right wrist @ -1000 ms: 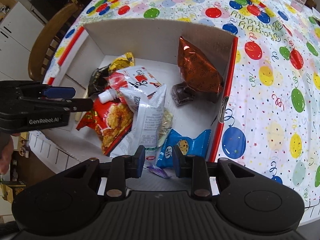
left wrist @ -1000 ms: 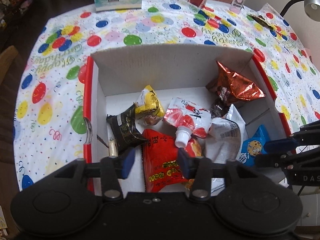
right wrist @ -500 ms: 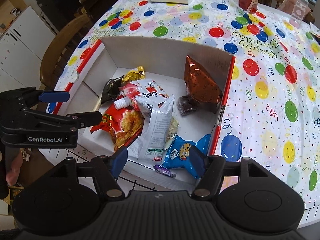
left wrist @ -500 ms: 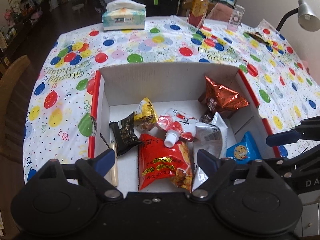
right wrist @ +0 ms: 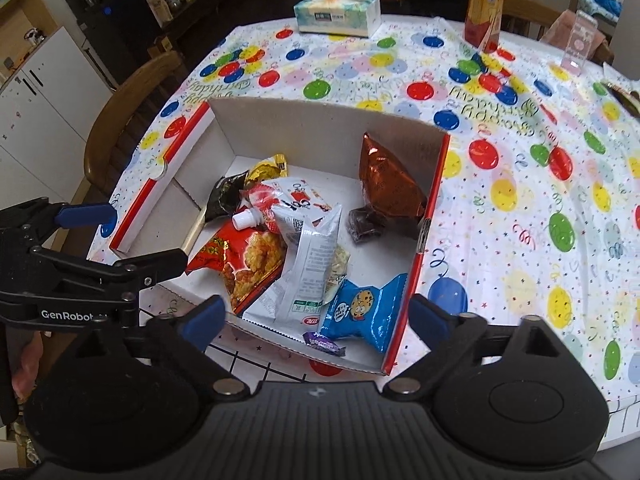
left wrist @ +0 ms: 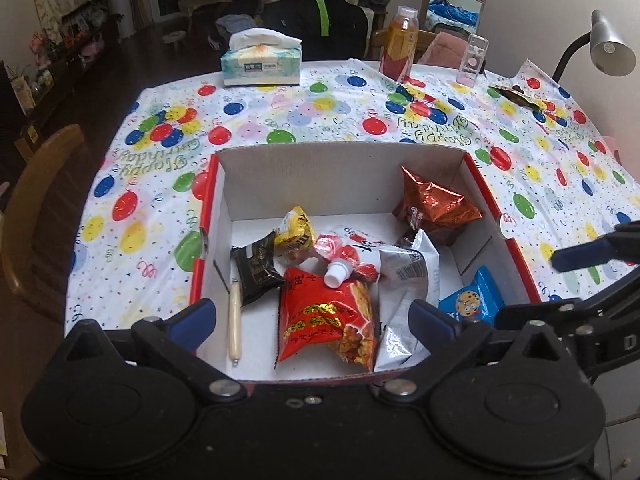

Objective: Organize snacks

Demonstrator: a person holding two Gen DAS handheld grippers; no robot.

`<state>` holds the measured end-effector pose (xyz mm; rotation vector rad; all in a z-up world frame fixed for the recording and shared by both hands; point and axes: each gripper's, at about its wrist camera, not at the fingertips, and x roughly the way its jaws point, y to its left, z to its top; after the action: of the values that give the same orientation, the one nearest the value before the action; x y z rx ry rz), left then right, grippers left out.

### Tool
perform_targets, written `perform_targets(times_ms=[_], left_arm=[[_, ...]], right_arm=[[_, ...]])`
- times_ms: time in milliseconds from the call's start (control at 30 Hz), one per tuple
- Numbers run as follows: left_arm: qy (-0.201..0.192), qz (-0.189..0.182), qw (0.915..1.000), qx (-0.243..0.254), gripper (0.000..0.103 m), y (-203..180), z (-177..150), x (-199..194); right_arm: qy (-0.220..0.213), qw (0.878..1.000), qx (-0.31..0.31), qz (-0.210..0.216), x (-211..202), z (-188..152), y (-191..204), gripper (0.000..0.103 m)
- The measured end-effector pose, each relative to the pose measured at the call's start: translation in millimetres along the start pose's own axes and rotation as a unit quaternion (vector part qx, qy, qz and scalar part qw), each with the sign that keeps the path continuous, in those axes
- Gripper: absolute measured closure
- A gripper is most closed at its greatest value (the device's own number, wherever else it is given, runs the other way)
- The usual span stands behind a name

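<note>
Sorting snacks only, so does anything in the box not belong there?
Yes: a wooden-handled utensil lies along the left wall of the box, beside the black packet. It is no snack.

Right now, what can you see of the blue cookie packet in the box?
The blue cookie packet is a glossy plastic pillow wrapper with crimped flared ends, printed with a cartoon cookie face. It looks sealed and lies flat in the cardboard box's near right corner, against the red-edged wall, beside the white pouch. Neither gripper touches it.
</note>
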<state>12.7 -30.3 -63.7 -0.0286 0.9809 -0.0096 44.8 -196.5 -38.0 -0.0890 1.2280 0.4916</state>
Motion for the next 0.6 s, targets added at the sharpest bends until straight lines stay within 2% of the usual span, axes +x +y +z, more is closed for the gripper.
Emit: perform_targets(times_ms=[300,600], left_arm=[[-0.015,0.004,0.9999,-0.007,0.001,-1,-7,-17],[-0.02,0.004,0.9998,-0.009,0.001,2,-10,-25]], right_arm=[[-0.022,1.0,0.01,-0.014,-12,-7,1,0.001],[-0.027,0.999,0.024,-0.011,-19,-14,1,0.001]])
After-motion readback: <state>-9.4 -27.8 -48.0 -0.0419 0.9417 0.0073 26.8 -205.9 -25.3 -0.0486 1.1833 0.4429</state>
